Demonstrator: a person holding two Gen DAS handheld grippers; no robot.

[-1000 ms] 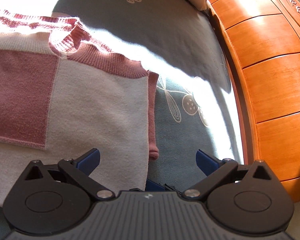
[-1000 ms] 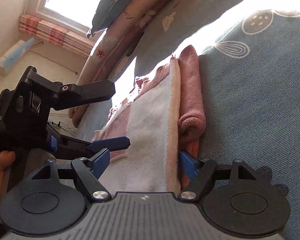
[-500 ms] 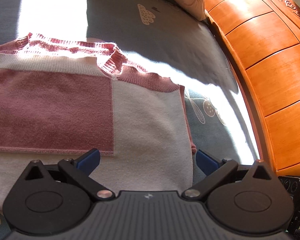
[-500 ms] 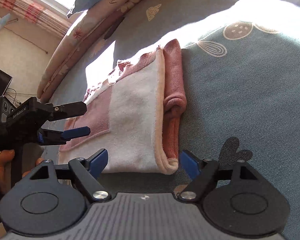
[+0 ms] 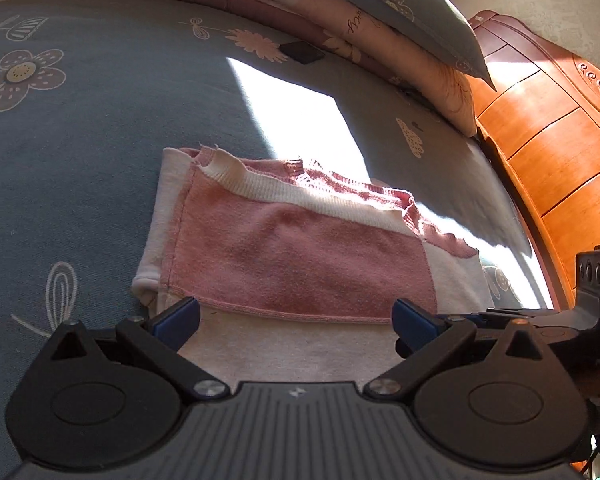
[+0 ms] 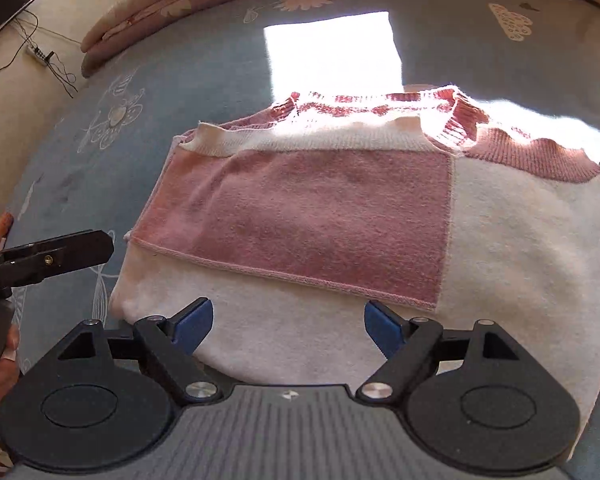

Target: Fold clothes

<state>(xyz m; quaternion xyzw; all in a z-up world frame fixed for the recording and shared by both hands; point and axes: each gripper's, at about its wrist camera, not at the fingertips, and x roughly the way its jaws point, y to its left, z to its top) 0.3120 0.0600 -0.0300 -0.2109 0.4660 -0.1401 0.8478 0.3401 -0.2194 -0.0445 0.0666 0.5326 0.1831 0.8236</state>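
Note:
A folded pink and cream knit sweater (image 5: 300,256) lies flat on the blue patterned bedspread (image 5: 80,168). It also fills the middle of the right wrist view (image 6: 340,208). My left gripper (image 5: 296,322) is open and empty, held over the sweater's near cream edge. My right gripper (image 6: 288,322) is open and empty, also over the near cream edge. The left gripper's black finger (image 6: 56,256) shows at the left of the right wrist view, beside the sweater. Part of the right gripper (image 5: 596,292) shows at the right of the left wrist view.
Rolled floral bedding (image 5: 340,28) and a blue pillow (image 5: 412,12) lie along the far side. An orange wooden headboard (image 5: 548,148) stands at the right. A sunlit patch (image 6: 332,52) falls beyond the sweater. Floor with cables (image 6: 40,56) lies at the left.
Both grippers have pulled back and swung round, so the whole folded sweater now faces them. Both stay open and empty. The sweater lies still.

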